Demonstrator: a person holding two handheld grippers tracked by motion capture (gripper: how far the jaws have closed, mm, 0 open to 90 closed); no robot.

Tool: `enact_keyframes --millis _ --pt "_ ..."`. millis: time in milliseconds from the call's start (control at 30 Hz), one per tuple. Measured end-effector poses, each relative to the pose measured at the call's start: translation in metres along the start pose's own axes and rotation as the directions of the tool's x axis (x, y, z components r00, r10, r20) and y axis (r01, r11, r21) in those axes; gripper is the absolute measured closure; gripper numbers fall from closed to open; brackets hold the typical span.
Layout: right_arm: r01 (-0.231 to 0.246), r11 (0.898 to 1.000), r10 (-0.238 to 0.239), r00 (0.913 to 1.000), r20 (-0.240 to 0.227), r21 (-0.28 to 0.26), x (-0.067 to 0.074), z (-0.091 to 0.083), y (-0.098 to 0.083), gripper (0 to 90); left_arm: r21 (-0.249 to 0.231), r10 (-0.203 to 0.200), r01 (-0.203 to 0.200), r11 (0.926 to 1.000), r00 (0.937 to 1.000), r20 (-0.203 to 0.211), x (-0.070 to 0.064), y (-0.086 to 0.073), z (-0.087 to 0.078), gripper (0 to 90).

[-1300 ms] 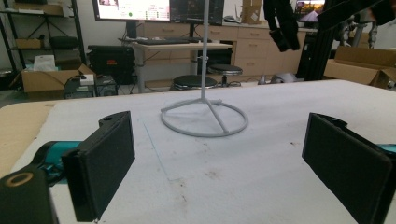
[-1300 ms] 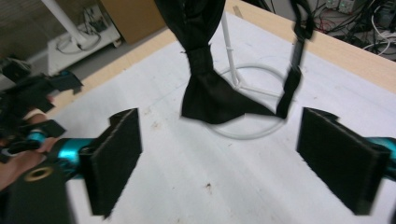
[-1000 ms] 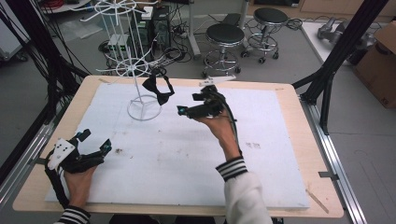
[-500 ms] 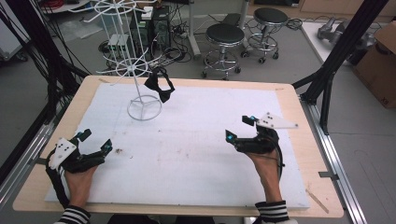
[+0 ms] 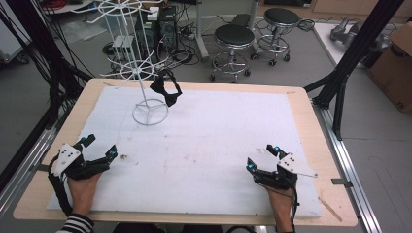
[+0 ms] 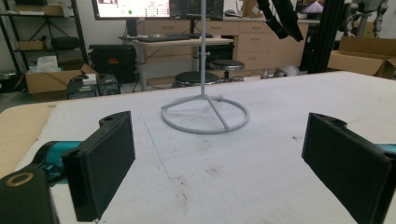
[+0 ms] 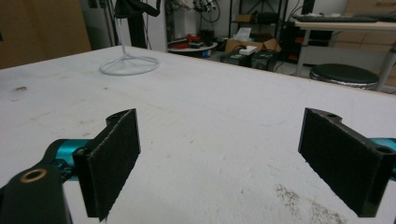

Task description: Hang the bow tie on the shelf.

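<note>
A white wire stand point(image 5: 145, 104) rises from the far left of the white mat point(image 5: 218, 131). A black bow tie point(image 5: 165, 91) hangs from one of its arms, well above the mat. The stand's ring base point(image 6: 205, 116) lies ahead of my left gripper point(image 6: 219, 163), whose jaws stand wide with nothing between them. That left gripper point(image 5: 100, 148) rests at the near left of the mat. My right gripper point(image 5: 262, 158) sits low at the near right, far from the stand point(image 7: 129, 65), and is open and empty point(image 7: 219, 158). The bow tie point(image 7: 135, 7) hangs at the far top left.
Round black stools point(image 5: 234, 36) and cables stand on the floor behind the table. Black frame posts point(image 5: 359, 43) flank the table's right side. The wooden table edge point(image 5: 335, 160) frames the mat. Faint dirt marks point(image 5: 124, 157) dot the mat near my left gripper.
My right gripper has swung away from the bow tie at the stand, across the mat and down to the near right corner. The left gripper has stayed put.
</note>
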State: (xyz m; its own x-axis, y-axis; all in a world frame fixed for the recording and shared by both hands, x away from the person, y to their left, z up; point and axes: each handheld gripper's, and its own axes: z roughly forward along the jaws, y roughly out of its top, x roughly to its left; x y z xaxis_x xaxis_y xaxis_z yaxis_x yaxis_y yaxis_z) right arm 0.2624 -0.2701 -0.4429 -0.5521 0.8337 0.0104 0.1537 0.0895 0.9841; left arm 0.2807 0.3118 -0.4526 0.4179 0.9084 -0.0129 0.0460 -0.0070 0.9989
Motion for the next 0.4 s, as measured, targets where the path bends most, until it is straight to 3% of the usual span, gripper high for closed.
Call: enact_keyframes --millis 133,400 --pt "-0.006 0.999 0.007 0.9995 0.030 -0.034 0.0017 -0.0012 -0.0073 11.7 0.002 0.002 -0.002 1.0000 1.0000 -0.003 -0.0003 0.0000 0.0001 9.8" --pt "0.001 0.999 0.000 0.9994 0.035 -0.050 0.0020 -0.0029 -0.0091 11.7 -0.005 -0.014 0.014 0.9999 0.9998 -0.015 0.0007 -0.0002 -0.0006 9.8"
